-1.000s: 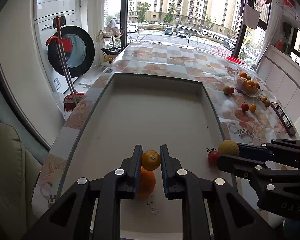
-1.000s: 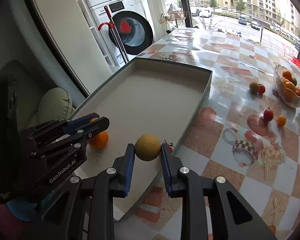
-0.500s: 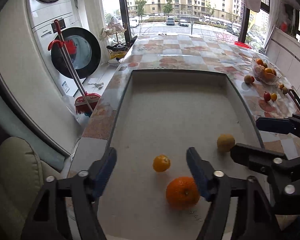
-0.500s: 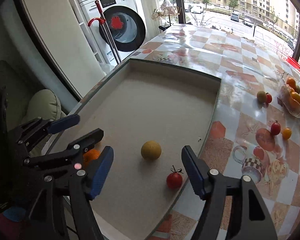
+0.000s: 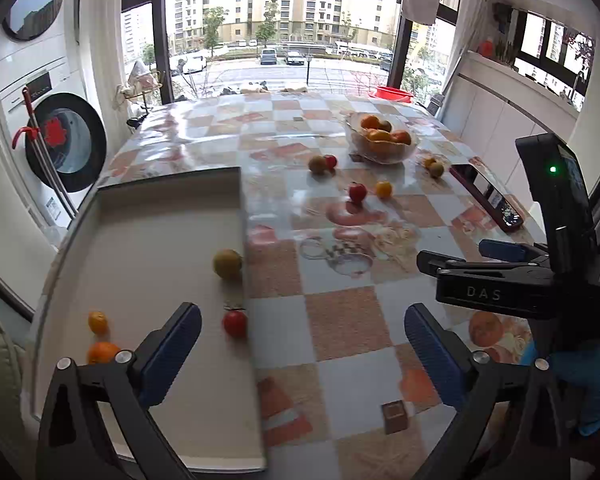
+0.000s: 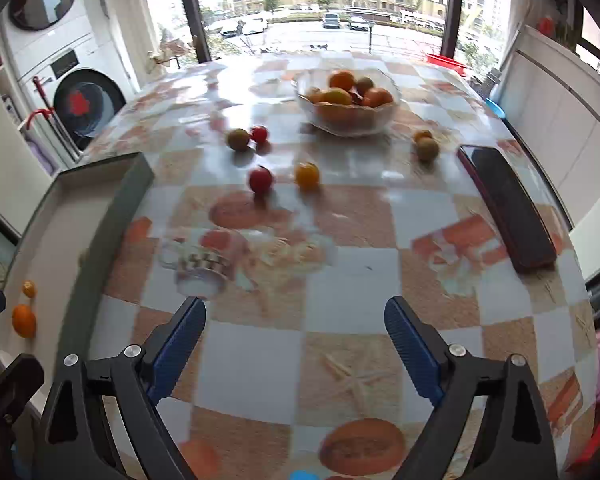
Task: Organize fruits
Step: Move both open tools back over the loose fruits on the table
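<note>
— While both grippers hang over the checkered surface (image 5: 340,320), what is between their fingers?

— Nothing. The left gripper (image 5: 302,348) has its jaws opening wide over the right edge of the grey tray (image 5: 148,248), bare tablecloth between the blue pads. The right gripper (image 6: 296,340) is opening too, over the printed cloth, holding nothing.

— And the fruit?

— Four pieces lie in the tray: a yellow-green round fruit (image 5: 227,263) against the right wall, a red tomato (image 5: 235,323) nearer the camera by the same wall, a small orange (image 5: 97,321) and a larger orange (image 5: 102,352) toward the left near corner. On the surface beyond, a red fruit (image 6: 260,179) and a small orange fruit (image 6: 307,175) sit side by side; a brownish fruit (image 6: 238,139) touches a second red one (image 6: 259,134); two more lie right of the glass bowl (image 6: 348,126), which is heaped with oranges.

— Anything else?

— A dark phone (image 6: 508,204) lies along the right side.
</note>
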Demonstrator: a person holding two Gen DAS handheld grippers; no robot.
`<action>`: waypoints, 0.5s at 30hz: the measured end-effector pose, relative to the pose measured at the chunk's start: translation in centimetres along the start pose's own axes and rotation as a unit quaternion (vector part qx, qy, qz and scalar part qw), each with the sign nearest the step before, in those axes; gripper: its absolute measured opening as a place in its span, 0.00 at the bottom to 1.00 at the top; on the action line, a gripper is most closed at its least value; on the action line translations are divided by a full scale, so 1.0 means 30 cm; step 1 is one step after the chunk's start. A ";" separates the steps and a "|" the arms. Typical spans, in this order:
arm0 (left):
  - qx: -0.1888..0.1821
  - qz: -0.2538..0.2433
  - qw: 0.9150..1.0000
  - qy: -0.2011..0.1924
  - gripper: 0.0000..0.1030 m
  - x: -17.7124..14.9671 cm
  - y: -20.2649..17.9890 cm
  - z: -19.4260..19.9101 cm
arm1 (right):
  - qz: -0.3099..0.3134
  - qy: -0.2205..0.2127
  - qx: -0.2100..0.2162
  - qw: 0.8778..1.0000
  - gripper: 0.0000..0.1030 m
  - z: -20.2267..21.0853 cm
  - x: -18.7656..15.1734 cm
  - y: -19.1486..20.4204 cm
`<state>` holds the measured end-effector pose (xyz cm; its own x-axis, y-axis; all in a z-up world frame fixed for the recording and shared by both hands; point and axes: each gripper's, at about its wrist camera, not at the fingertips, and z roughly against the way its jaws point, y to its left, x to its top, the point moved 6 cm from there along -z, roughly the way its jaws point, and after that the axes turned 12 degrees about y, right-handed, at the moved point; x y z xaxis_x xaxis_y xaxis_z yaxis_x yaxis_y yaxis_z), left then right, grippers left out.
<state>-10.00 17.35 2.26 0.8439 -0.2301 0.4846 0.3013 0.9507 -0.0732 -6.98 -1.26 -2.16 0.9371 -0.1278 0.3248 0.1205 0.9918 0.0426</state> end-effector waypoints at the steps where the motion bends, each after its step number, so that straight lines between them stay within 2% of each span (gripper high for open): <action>1: 0.004 -0.010 1.000 0.006 0.99 0.002 -0.060 -0.033 | -0.011 0.005 -0.014 1.000 0.90 -0.020 -0.010 -0.063; 3: 0.026 -0.030 0.999 0.008 0.99 0.011 -0.157 -0.097 | -0.031 0.010 -0.040 0.999 0.90 -0.047 -0.034 -0.179; 5: 0.049 -0.048 0.998 -0.002 0.99 0.030 -0.220 -0.154 | -0.050 -0.004 -0.027 0.998 1.00 -0.049 -0.051 -0.263; 7: 0.078 -0.064 0.995 -0.005 0.99 0.049 -0.256 -0.206 | -0.057 -0.025 -0.028 0.998 1.00 -0.039 -0.059 -0.306; 9: 0.100 -0.074 0.992 0.015 0.99 0.055 -0.254 -0.263 | -0.050 -0.043 -0.031 0.997 1.00 -0.037 -0.070 -0.299; 10: 0.092 -0.072 0.993 0.024 1.00 0.053 -0.247 -0.283 | -0.046 -0.042 -0.039 0.997 1.00 -0.038 -0.069 -0.290; 13: 0.023 -0.025 0.998 0.045 1.00 0.050 -0.195 -0.297 | -0.048 -0.042 -0.044 0.997 1.00 -0.041 -0.072 -0.274; 15: 0.018 -0.020 0.999 0.043 1.00 0.046 -0.192 -0.299 | -0.048 -0.043 -0.044 0.997 1.00 -0.044 -0.076 -0.273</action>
<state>-6.60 9.70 -4.47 0.8667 -0.2842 0.4100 0.3213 0.9467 -0.0229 -9.68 -9.10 -4.49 0.8890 -0.2176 0.4028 0.2394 0.9709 -0.0039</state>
